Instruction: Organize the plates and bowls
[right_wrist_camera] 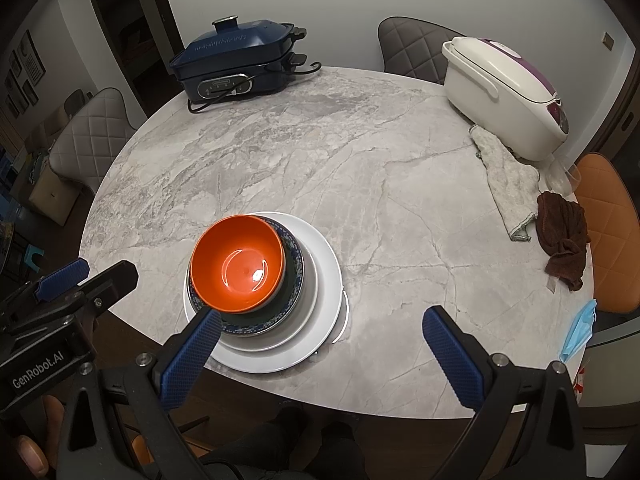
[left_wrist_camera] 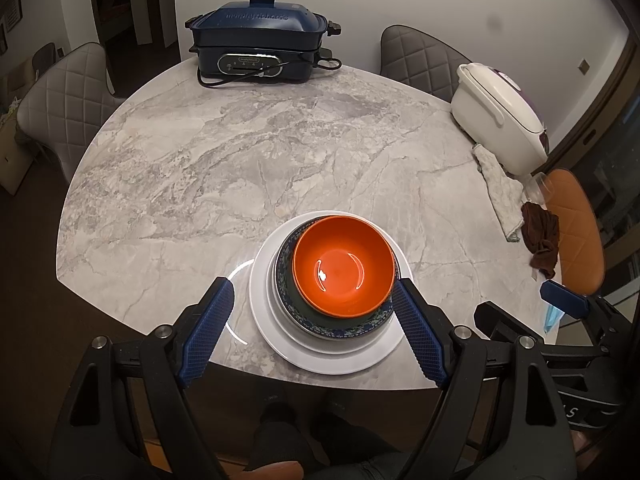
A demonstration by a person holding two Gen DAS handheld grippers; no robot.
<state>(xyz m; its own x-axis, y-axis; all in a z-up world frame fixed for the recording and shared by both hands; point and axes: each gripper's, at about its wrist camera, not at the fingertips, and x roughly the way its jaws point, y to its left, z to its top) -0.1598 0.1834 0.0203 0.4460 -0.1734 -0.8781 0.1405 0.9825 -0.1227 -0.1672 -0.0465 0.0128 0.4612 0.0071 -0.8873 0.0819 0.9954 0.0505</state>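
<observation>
Left wrist view: the left gripper is spread wide, its blue fingers flanking the dish stack without pinching it; whether the right-hand pad touches the stack cannot be told. The stack sits at the near edge of the marble table: an orange bowl nested in a blue patterned bowl, on a white plate. Right wrist view: the right gripper is also spread and holds nothing; one finger overlaps the stack's near rim, the other is over bare marble to the right. Stack order is confirmed here, with a smaller white plate between the patterned bowl and the large plate. A blue cooker stands at the far edge; a white cooker, a pale cloth and a brown cloth lie at right.
</observation>
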